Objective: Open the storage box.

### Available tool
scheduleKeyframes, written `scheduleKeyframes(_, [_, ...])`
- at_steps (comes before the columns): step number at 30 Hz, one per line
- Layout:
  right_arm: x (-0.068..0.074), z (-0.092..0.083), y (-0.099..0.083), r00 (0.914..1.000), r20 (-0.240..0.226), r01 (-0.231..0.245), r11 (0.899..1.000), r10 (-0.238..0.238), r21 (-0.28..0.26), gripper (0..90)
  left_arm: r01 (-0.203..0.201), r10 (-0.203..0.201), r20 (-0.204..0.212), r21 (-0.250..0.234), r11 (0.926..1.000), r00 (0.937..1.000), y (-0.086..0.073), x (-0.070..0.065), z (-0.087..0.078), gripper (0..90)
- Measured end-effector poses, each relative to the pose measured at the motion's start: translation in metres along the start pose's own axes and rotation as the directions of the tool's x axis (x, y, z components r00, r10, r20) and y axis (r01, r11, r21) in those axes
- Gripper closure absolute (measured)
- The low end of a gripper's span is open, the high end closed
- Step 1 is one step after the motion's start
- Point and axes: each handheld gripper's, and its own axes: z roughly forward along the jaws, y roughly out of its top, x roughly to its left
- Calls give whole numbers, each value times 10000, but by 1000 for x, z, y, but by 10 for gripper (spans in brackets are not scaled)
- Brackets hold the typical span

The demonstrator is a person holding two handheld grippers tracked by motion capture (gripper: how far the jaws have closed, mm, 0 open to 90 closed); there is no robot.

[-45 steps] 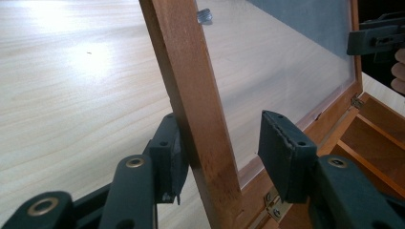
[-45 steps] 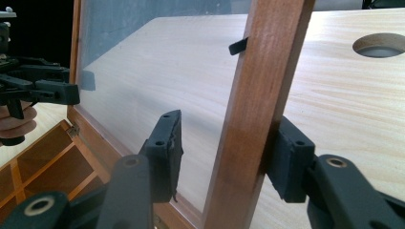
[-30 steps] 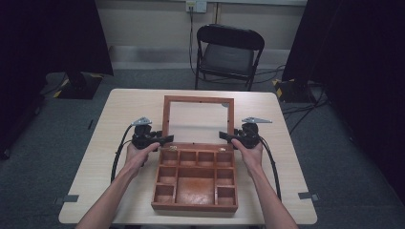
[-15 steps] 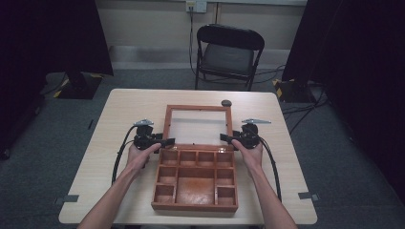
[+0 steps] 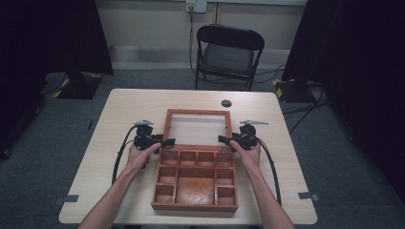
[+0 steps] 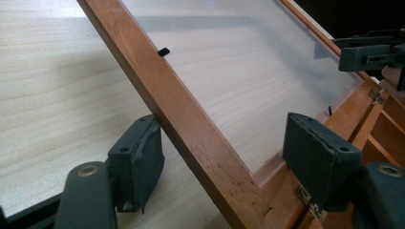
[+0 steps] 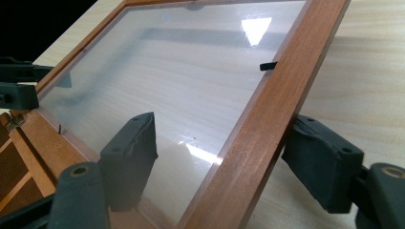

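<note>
A wooden compartment box (image 5: 193, 207) sits at the table's near middle. Its hinged lid (image 5: 197, 111), a wooden frame round a clear pane (image 5: 197, 130), lies swung back toward the far side, low over the table. My left gripper (image 5: 167, 141) reaches in at the lid's left rail by the hinge. In the left gripper view the left gripper (image 6: 224, 143) is open, its jaws astride that rail (image 6: 176, 109). My right gripper (image 5: 223, 139) mirrors it on the other side. In the right gripper view the right gripper (image 7: 224, 140) stands open astride the right rail (image 7: 267, 124).
A small black disc (image 5: 226, 103) lies on the table (image 5: 124, 109) just beyond the lid. A black folding chair (image 5: 228, 52) stands behind the far edge. Cables trail from both grippers along the person's forearms. Bare tabletop lies left and right of the box.
The lid has swung back from near upright to lying low over the table, uncovering the black disc behind it. Both grippers have stayed at the hinge corners.
</note>
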Motion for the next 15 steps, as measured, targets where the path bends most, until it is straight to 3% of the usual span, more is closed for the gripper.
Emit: scheduleKeyframes(15, [-5,1,-2,9984,-215,-511,9972,523,538,245,684,-687,130,199,9975,9976,-3,5,2,272])
